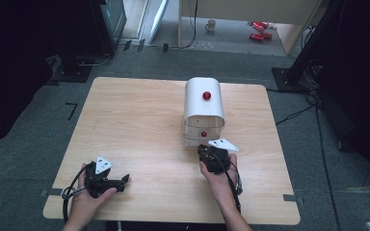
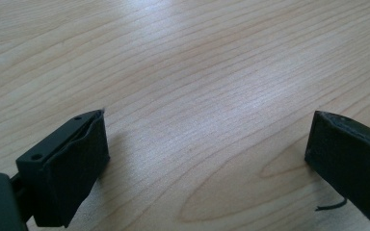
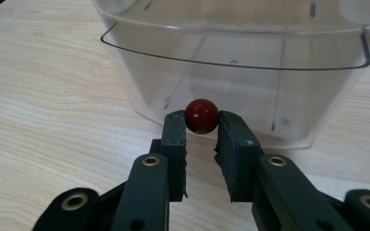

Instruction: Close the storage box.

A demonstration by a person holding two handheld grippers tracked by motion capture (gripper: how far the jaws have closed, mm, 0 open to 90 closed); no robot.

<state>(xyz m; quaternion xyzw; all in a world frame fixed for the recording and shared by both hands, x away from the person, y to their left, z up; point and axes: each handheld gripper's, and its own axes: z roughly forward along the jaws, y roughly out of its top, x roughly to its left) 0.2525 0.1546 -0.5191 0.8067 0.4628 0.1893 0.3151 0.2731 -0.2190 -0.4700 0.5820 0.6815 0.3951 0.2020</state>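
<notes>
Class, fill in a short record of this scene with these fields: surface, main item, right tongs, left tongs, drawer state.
surface: wooden table
main item: white cabinet with clear drawer
right tongs: shut on the drawer's red knob
left tongs: open, nothing between them, low over bare wood
drawer state: pulled partly out of the cabinet, looks empty
other: second red knob on the cabinet's white top

no readable text, labels, brands, numbers or signs anywhere
</notes>
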